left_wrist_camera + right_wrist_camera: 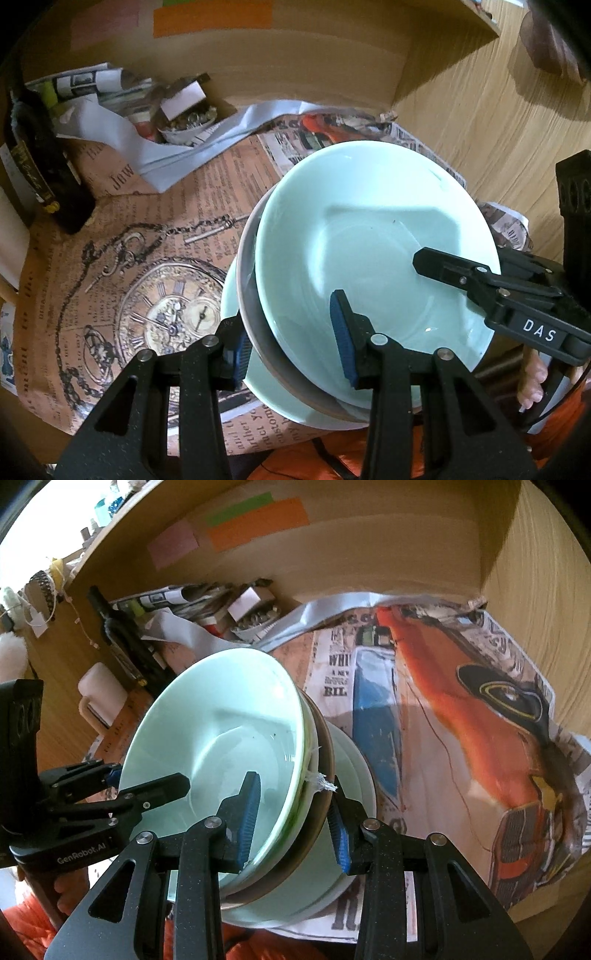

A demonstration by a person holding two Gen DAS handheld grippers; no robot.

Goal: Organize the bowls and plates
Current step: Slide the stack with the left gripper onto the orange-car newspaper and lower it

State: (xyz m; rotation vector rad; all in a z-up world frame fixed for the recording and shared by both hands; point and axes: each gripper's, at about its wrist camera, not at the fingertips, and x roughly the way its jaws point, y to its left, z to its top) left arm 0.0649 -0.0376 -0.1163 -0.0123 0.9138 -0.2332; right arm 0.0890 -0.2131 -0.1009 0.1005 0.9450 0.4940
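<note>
Ribbed blue jaws pinch the glossy round celadon bowls.

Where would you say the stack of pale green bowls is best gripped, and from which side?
At the rims, on opposite sides. The stack of bowls is wide with thin flared edges, so each gripper straddles the rims, one finger inside the top bowl and one outside, as the left gripper and right gripper do.

Left gripper and right gripper clamped, angled downward.
</note>
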